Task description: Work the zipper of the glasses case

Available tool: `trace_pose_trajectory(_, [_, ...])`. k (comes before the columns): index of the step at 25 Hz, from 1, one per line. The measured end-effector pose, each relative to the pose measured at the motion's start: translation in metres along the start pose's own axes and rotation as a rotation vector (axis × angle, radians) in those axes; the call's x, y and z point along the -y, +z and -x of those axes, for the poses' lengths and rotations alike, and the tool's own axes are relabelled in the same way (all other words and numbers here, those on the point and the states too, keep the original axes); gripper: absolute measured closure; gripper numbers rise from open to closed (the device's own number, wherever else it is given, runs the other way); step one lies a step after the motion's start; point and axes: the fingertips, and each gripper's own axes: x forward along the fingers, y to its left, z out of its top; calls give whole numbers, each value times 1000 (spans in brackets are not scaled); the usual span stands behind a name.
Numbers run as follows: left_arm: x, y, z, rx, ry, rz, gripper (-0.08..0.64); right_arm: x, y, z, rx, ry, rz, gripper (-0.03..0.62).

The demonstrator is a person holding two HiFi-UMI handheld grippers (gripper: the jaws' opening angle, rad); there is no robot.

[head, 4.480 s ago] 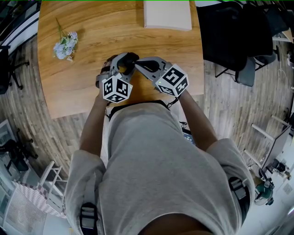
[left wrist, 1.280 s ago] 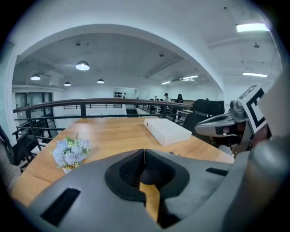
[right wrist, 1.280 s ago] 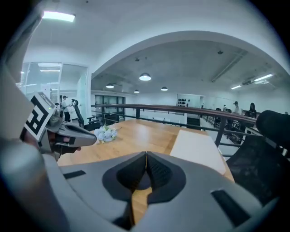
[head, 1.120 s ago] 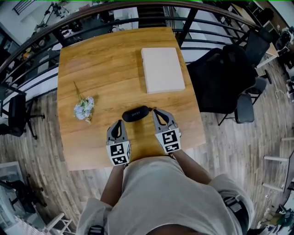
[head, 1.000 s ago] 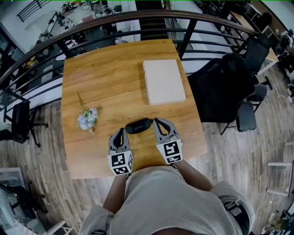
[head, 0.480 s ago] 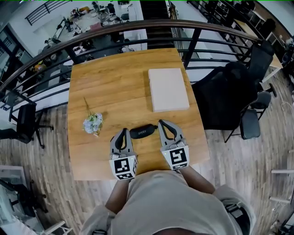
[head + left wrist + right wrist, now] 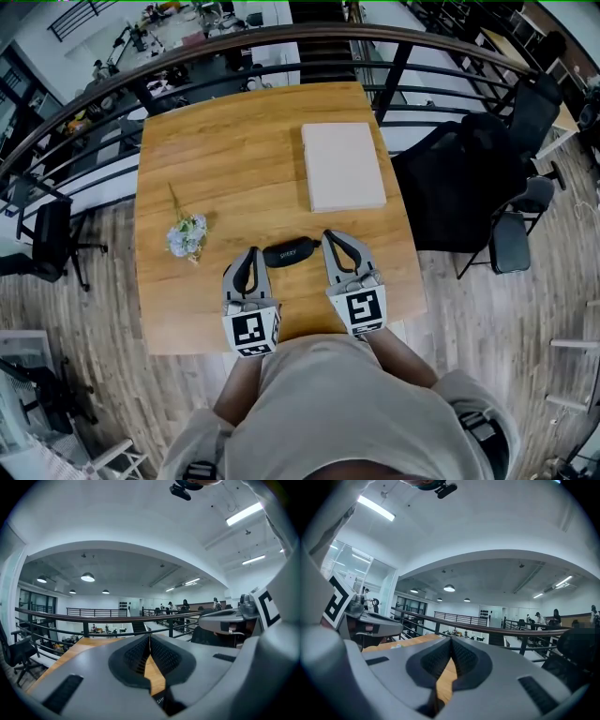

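Observation:
The black glasses case (image 7: 289,252) lies on the wooden table (image 7: 234,150), near its front edge, with both grippers apart from it. My left gripper (image 7: 250,251) hovers just left of the case, jaws shut and empty. To the case's right, my right gripper (image 7: 327,234) is likewise shut on nothing. In the left gripper view the jaws meet at the tips (image 7: 150,638), and a sliver of the case (image 7: 161,699) shows below them. In the right gripper view the jaws (image 7: 451,640) are also pressed together. Both grippers point nearly level over the table.
A beige flat box (image 7: 342,166) lies at the table's back right. A small bunch of pale flowers (image 7: 187,234) lies at the left. A black railing (image 7: 281,42) runs behind the table, and a black chair (image 7: 469,178) stands to the right.
Both grippers have risen from the table and levelled out; earlier they worked together on the case, which now lies free between them. The jaws stay shut.

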Motion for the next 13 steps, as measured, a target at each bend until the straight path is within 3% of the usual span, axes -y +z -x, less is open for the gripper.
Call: trace_pose_trajectory(13, [-10,-9,0,-11,24,6,535,-2,-7,0,-5,-1,-4,566])
